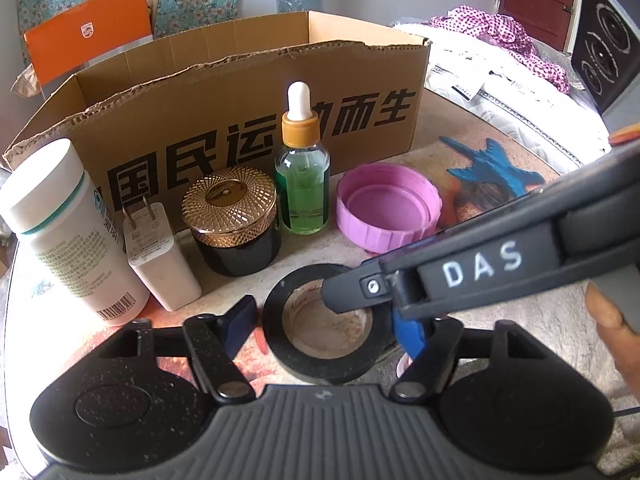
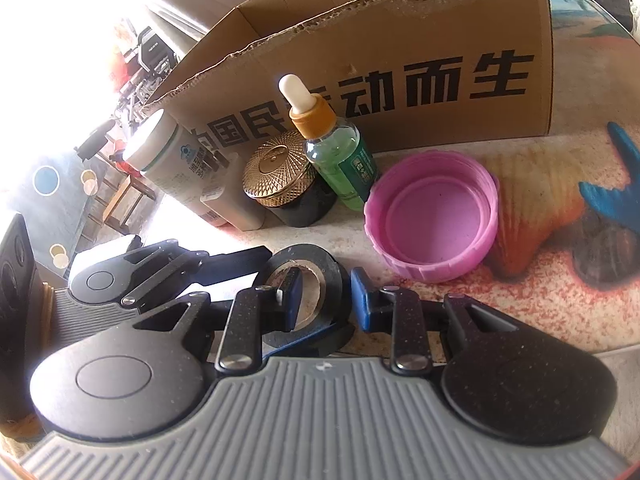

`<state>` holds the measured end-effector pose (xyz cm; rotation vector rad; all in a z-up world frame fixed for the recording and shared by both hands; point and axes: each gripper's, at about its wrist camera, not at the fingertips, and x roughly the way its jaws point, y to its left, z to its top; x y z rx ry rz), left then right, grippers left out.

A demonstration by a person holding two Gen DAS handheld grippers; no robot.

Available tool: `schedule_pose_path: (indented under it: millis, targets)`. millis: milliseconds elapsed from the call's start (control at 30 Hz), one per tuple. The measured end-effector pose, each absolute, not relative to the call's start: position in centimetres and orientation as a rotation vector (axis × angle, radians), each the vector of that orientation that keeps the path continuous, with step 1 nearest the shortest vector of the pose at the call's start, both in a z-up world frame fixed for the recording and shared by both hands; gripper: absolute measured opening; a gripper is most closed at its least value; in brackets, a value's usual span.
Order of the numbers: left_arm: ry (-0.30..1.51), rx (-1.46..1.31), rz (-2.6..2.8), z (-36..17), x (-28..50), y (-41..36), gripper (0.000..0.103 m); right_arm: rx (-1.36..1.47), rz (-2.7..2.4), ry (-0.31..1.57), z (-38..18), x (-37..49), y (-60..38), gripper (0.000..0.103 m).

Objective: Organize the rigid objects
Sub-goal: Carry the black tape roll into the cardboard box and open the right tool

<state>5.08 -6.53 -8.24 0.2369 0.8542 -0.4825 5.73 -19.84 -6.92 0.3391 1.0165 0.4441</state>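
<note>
A black tape roll (image 1: 276, 340) lies flat on the patterned table, right in front of both grippers. My left gripper (image 1: 324, 330) straddles it, one pad close to each outer side and a thin gap showing at the left pad (image 1: 240, 324); it is open. In the left wrist view my right gripper (image 1: 372, 286) comes in from the right. Seen from the right wrist, my right gripper (image 2: 328, 300) is shut on the tape roll's (image 2: 332, 276) wall, one pad inside the hole and the other against the outside.
Behind the tape stand a white bottle (image 1: 68, 232), a white charger plug (image 1: 156, 256), a gold-lidded black jar (image 1: 232, 220), a dropper bottle of green liquid (image 1: 302, 168) and a pink lid (image 1: 386, 208). An open cardboard box (image 1: 240, 92) rises behind them. A person's finger (image 1: 608, 316) shows at the right.
</note>
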Motion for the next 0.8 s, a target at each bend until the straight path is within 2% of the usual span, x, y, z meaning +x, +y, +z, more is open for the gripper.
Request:
schedule_pose_path:
  millis: [200, 533, 800]
  targets:
    - [0.852, 0.241, -0.482, -8.2, 5.1, -6.7, 0.068, 0.325, 0.432, 0.998, -6.9, 5.3, -20.0, 0.017]
    - [0.838, 0.234, -0.468, -7.4, 4.4, -6.6, 0.068, 0.339, 0.434, 0.971, -6.0, 4.5, -20.1, 0.016]
    - [0.742, 0.211, -0.452, -2.5, 3.8, -5.7, 0.068, 0.292, 0.460, 0.854, -1.7, 3.3, -19.8, 0.016]
